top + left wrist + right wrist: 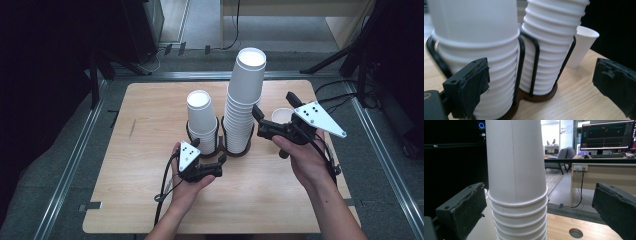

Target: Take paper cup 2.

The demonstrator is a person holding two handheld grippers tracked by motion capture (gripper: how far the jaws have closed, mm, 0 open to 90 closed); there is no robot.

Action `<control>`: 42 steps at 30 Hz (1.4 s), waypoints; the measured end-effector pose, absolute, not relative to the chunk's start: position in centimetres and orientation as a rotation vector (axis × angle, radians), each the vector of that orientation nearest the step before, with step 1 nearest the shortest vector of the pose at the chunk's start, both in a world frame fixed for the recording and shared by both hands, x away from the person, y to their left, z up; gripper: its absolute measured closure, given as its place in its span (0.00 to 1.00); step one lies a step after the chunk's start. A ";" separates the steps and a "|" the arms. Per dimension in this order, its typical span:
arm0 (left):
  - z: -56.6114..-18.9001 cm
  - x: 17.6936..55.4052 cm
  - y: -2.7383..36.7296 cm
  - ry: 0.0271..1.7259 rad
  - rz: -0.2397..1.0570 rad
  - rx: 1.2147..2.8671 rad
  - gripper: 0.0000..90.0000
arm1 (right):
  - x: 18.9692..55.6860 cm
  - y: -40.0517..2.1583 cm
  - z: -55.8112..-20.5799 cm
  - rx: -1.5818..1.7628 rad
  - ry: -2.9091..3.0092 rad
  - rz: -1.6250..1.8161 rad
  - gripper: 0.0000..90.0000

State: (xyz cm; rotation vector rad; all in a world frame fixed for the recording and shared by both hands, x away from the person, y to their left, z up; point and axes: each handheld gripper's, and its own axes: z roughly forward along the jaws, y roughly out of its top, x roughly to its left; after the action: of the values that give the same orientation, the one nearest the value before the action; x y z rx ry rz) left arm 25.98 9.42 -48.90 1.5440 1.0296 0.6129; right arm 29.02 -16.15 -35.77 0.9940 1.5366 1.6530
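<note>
High view: tall white cup stack [245,100] leans; both grippers' fingers wide open, empty.

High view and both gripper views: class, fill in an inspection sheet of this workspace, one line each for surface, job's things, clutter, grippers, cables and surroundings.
Surface: light wooden table top, bare at the front.
Job's things: tall stack of white paper cups and short stack of white paper cups, both standing upright in a black wire two-slot holder; single white paper cup upright behind the right gripper.
Clutter: nothing seen.
Grippers: left hand-held gripper open, at the holder's front; right hand-held gripper open, jaws either side of the tall stack.
Cables: black cable trails from the left gripper.
Surroundings: grey floor, metal rails, a desk with a monitor.
</note>
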 end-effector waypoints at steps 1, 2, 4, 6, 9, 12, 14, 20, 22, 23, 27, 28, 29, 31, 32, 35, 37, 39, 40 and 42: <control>-48.5 26.1 9.2 1.024 0.598 1.533 0.01 | 29.1 -16.1 -35.7 0.991 1.536 1.653 0.00; -48.0 26.3 9.0 1.020 0.580 1.511 0.01 | 29.2 -16.0 -35.6 0.992 1.538 1.657 0.00; -47.5 26.4 8.8 1.017 0.587 1.499 0.01 | 29.4 -15.9 -35.5 1.001 1.537 1.667 0.00; -46.9 26.6 8.3 1.017 0.612 1.491 0.01 | 29.7 -15.8 -35.4 1.008 1.534 1.677 0.00; -46.2 27.0 7.7 1.014 0.634 1.476 0.01 | 30.0 -15.7 -35.4 1.019 1.533 1.688 0.00; -45.7 27.3 7.0 1.001 0.665 1.488 0.01 | 30.3 -15.4 -35.2 1.030 1.536 1.705 0.00; -45.5 27.5 6.5 0.990 0.676 1.498 0.01 | 30.4 -15.2 -34.9 1.026 1.539 1.714 0.00; -44.7 27.9 4.9 0.956 0.727 1.521 0.01 | 30.8 -14.4 -33.9 0.999 1.550 1.736 0.00; -44.7 28.0 4.7 0.958 0.731 1.517 0.01 | 30.9 -14.2 -33.8 0.991 1.556 1.736 0.00; -44.6 28.4 4.4 0.968 0.742 1.505 0.01 | 31.0 -13.9 -33.8 0.984 1.568 1.733 0.00; -44.4 29.1 3.9 0.967 0.779 1.504 0.01 | 31.6 -13.3 -33.9 0.996 1.593 1.721 0.00; -44.4 29.1 3.9 0.967 0.779 1.504 0.02 | 31.6 -13.3 -33.9 0.996 1.593 1.721 0.00; -44.3 29.3 3.8 0.963 0.790 1.505 0.02 | 31.8 -13.2 -33.9 0.995 1.599 1.718 0.00; -44.2 29.6 3.5 0.957 0.806 1.500 0.06 | 32.4 -12.7 -33.9 0.993 1.627 1.700 0.00; -44.1 29.7 3.4 0.956 0.806 1.499 0.06 | 32.6 -12.6 -33.9 0.992 1.632 1.694 0.00; -44.1 29.9 3.2 0.954 0.815 1.493 0.06 | 33.2 -12.2 -34.1 1.003 1.646 1.675 0.00; -44.0 30.0 2.8 0.948 0.832 1.495 0.06 | 33.4 -12.1 -34.2 1.005 1.653 1.674 0.00; -43.9 30.0 2.7 0.944 0.826 1.495 0.07 | 33.8 -12.0 -34.4 1.008 1.666 1.665 0.01; -43.9 30.0 2.6 0.941 0.828 1.497 0.07 | 34.0 -11.9 -34.5 1.010 1.674 1.663 0.01; -43.9 30.1 2.4 0.940 0.834 1.498 0.07 | 34.1 -11.9 -34.5 1.014 1.677 1.664 0.01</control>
State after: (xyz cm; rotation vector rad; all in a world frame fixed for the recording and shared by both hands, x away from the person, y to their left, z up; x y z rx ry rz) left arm 30.10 2.42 -43.92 1.4979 0.9396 0.8339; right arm 34.06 -11.86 -34.52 1.0140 1.6768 1.6643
